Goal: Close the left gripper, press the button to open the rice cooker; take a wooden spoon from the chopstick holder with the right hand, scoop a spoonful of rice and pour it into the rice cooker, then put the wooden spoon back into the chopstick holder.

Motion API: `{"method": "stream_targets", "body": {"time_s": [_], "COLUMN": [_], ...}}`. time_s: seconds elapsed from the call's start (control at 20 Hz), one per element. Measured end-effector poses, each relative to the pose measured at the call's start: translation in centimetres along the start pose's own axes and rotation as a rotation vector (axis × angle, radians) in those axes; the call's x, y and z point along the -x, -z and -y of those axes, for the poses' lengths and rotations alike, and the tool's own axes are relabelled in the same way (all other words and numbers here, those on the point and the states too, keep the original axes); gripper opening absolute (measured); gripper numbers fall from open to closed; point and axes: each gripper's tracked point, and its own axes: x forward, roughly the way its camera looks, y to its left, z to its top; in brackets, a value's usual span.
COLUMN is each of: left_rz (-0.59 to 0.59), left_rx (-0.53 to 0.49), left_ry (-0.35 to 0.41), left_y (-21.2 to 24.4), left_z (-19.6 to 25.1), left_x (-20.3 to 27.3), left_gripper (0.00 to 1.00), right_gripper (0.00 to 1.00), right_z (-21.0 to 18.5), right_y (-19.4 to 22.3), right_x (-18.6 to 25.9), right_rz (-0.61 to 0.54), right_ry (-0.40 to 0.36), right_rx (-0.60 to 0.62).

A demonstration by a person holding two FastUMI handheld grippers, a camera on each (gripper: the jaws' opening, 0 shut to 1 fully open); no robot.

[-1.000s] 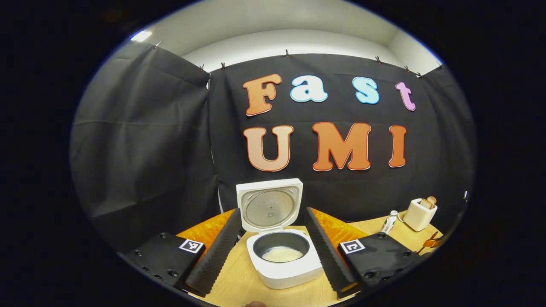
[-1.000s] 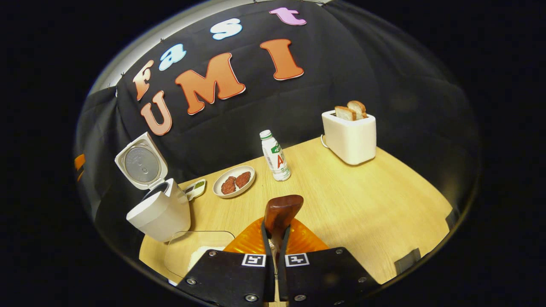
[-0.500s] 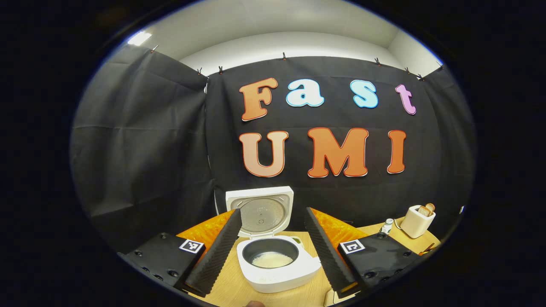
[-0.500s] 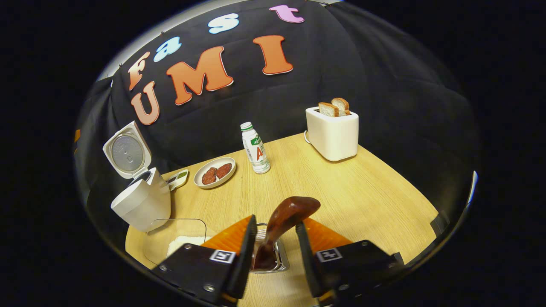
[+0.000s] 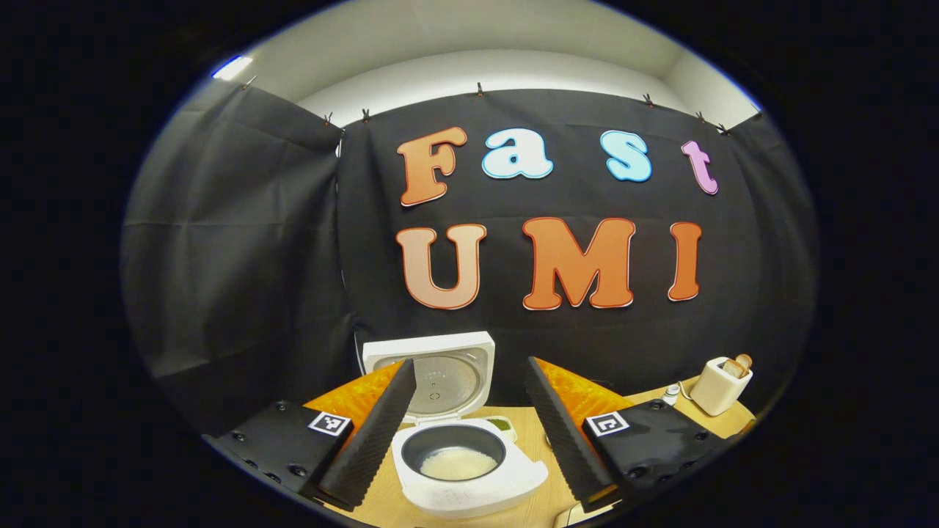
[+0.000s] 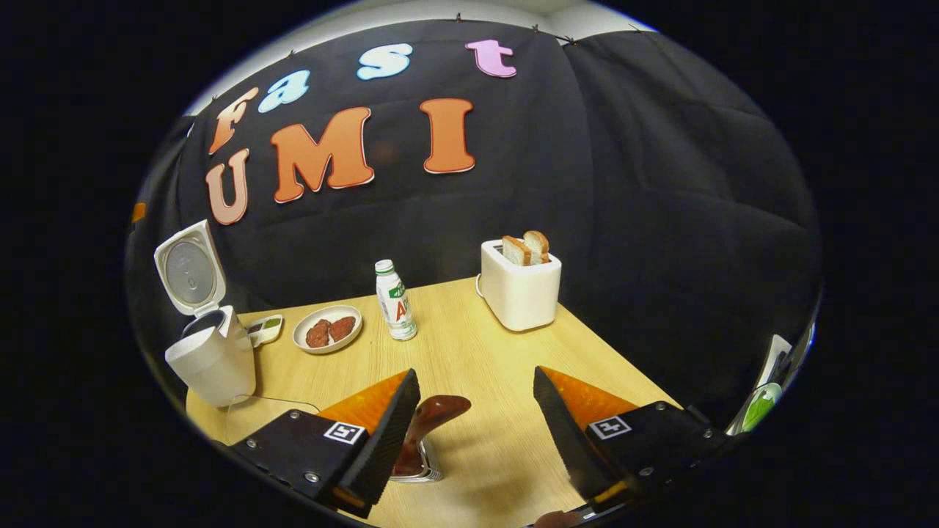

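In the right gripper view, the right gripper (image 6: 475, 422) sits at the bottom centre with its jaws spread wide and nothing held between them. The wooden spoon (image 6: 429, 416) stands in the metal holder (image 6: 418, 469) just inside the lower left finger, its bowl tilted toward the gap. Further up the wooden table (image 6: 506, 352) stand a bottle (image 6: 395, 301), a plate (image 6: 327, 329) with two brown patties and a toaster (image 6: 521, 290) with two bread slices. The rice cooker (image 6: 209, 352) stands at the left edge, lid up.

In the left gripper view, the left gripper (image 5: 469, 418) is at the bottom centre, jaws wide apart and empty. The rice cooker (image 5: 462, 469) appears between the fingers, lid raised, with white rice (image 5: 458, 463) in its pot. The toaster (image 5: 719, 385) shows at lower right.
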Motion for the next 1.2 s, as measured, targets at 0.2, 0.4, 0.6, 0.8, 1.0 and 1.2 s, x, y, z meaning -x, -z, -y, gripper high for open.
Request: {"method": "stream_targets", "body": {"time_s": [0.2, 0.4, 0.6, 0.8, 1.0, 1.2], "left_rz": [-0.016, -0.058, -0.091, -0.133, -0.229, -0.293], "left_rx": [0.036, 0.055, 0.121, 0.109, 0.137, 0.088], "left_ry": [0.011, 0.012, 0.017, -0.002, -0.019, -0.015], "left_y": [-0.7, -0.4, -0.5, 0.9, 4.7, 7.1], "left_z": [-1.0, -2.4, -3.9, -5.5, -6.4, -6.6], "left_x": [-7.2, -13.8, -19.6, -24.3, -27.7, -29.4], "left_gripper": [1.00, 1.00, 1.00, 1.00, 1.00, 1.00], "right_gripper": [0.95, 0.95, 0.95, 0.95, 0.95, 0.95], "right_z": [0.6, 0.2, -0.4, -0.8, -1.0, -1.5], "right_y": [-2.1, -2.8, -2.6, -3.1, -3.7, -3.9], "right_x": [0.6, 1.1, 1.7, 2.7, 3.1, 3.2], "right_rz": [0.036, 0.048, 0.042, 0.050, 0.061, 0.055], "right_ry": [0.079, 0.145, 0.202, 0.247, 0.275, 0.271], "right_rx": [-0.034, -0.066, -0.080, -0.085, -0.096, -0.110]}}
